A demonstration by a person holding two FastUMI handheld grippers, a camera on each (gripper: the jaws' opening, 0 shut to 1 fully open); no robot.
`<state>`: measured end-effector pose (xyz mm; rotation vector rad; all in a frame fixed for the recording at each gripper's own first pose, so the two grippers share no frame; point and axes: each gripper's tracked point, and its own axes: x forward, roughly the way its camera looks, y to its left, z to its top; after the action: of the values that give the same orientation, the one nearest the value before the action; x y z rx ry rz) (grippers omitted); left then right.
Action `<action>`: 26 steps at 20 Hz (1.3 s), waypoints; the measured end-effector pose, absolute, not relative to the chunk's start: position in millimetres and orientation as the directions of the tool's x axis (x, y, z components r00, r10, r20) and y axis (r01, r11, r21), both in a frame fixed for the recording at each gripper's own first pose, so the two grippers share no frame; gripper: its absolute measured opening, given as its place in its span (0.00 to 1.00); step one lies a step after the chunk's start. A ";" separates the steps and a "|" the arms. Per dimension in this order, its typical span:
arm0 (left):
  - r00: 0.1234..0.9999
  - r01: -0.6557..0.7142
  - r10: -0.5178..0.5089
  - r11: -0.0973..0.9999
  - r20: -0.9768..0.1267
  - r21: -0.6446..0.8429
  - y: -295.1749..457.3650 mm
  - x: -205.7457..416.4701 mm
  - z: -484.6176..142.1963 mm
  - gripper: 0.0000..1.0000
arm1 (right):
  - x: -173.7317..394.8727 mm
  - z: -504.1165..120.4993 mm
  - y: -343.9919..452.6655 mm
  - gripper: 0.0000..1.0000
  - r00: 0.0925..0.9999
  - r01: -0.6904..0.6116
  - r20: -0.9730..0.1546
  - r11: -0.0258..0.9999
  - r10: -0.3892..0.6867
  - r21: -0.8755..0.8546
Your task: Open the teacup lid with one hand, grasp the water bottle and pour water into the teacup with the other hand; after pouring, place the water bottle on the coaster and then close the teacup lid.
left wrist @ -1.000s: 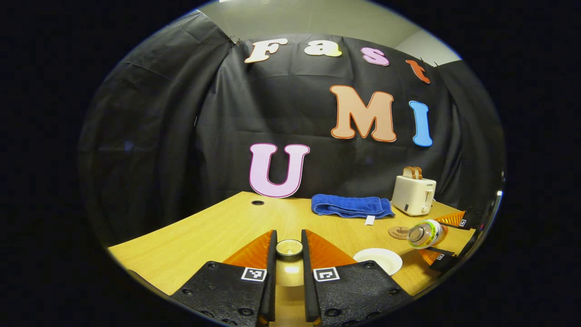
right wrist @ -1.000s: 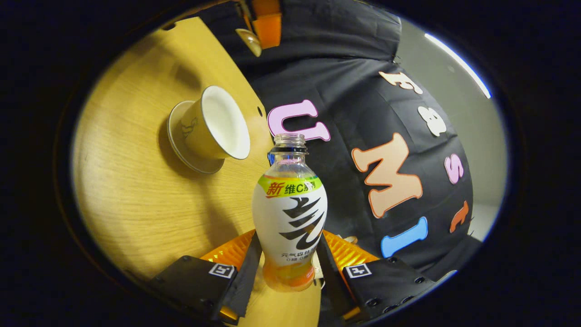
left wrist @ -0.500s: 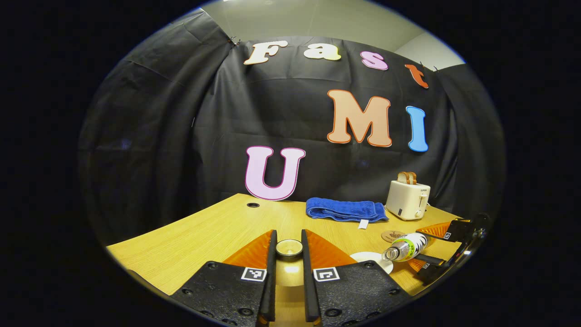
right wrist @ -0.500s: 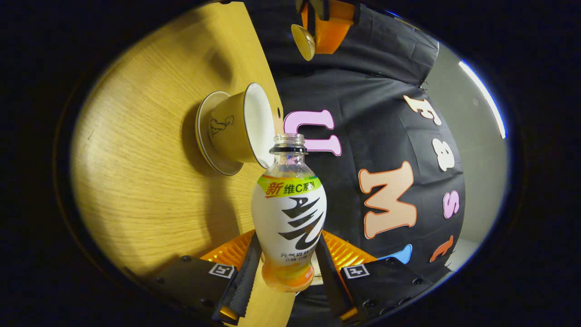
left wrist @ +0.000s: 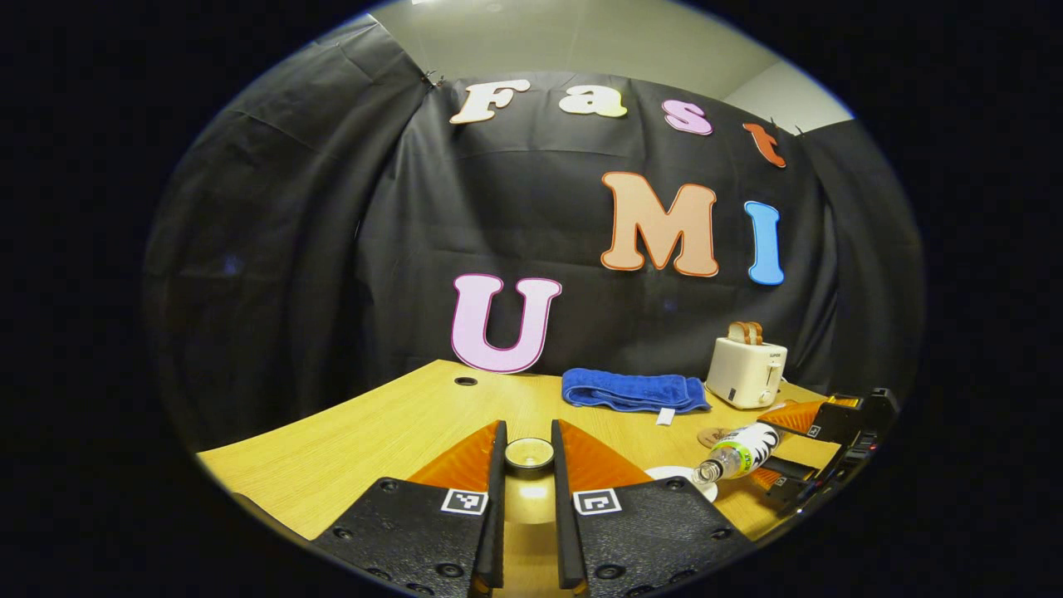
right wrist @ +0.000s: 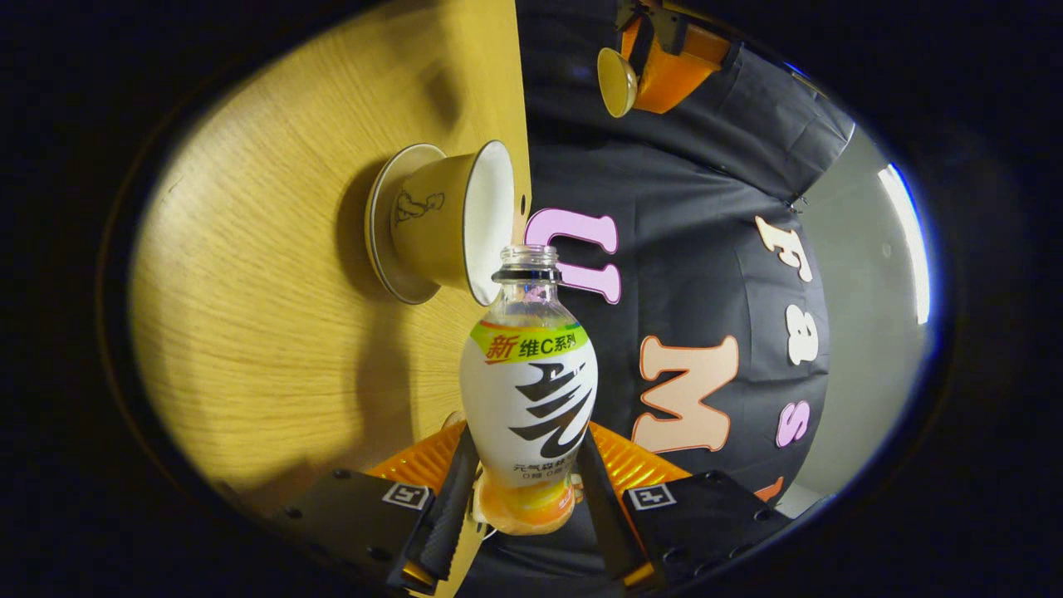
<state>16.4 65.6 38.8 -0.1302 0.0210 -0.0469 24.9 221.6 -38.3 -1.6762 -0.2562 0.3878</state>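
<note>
Right gripper (right wrist: 519, 498) clamps tipped water bottle (right wrist: 529, 390), mouth seemingly over teacup (right wrist: 444, 220).

Wooden table (left wrist: 374, 432), blue towel (left wrist: 633, 390), toaster (left wrist: 745, 373) (bread inside), coaster (left wrist: 714, 436)

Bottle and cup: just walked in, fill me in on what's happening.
A person works two tongs. The right tongs clamp the uncapped bottle low on its body and have it tipped, its mouth by the rim of the open cup, which sits on its saucer on the table. No stream of water is visible. The left tongs hold the lid off to the side. The coaster waits by the toaster and towel.
</note>
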 end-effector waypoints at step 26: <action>0.999 0.050 -0.052 0.982 -0.009 -0.184 72.2 12.9 45.2 0.23 | 14.1 -13.1 246.0 0.72 0.881 0.164 -0.100 -0.497 0.462 -0.852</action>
<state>12.9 72.2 45.2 -0.1843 0.0135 -0.0513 14.1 246.0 -13.1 -2.0873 -0.4518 0.3914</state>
